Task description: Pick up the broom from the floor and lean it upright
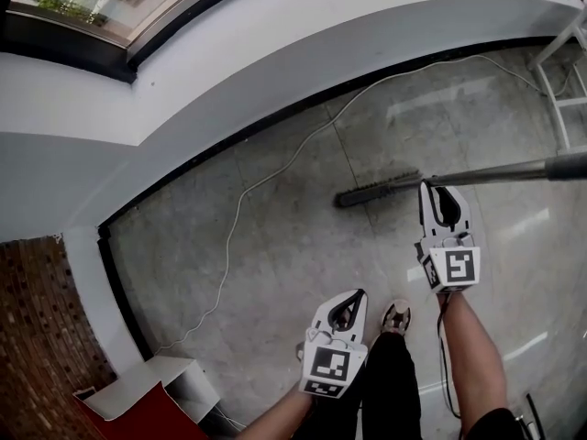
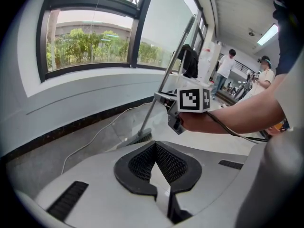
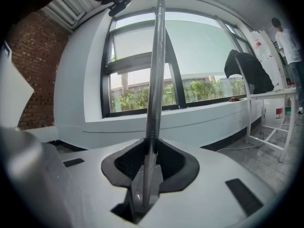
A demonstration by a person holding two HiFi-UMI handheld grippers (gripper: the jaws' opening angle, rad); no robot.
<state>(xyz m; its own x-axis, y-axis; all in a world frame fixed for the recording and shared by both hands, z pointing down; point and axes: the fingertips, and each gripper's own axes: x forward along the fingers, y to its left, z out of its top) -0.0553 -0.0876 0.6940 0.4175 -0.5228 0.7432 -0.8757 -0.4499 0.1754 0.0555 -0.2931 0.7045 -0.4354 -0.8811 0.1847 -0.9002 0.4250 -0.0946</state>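
Between the right claw [image 3: 151, 151] pads runs the broom handle [image 3: 156, 70], clamped; left claw [image 2: 156, 151] closed, empty.

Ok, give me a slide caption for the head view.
Right gripper clamped on the broom handle, bristles on the grey floor; left gripper empty beside the person's shoe.

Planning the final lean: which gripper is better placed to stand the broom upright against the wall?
Right. The right gripper is closed on the broom handle, with the brush end down near the wall. The left gripper is shut, empty, and apart from the handle.
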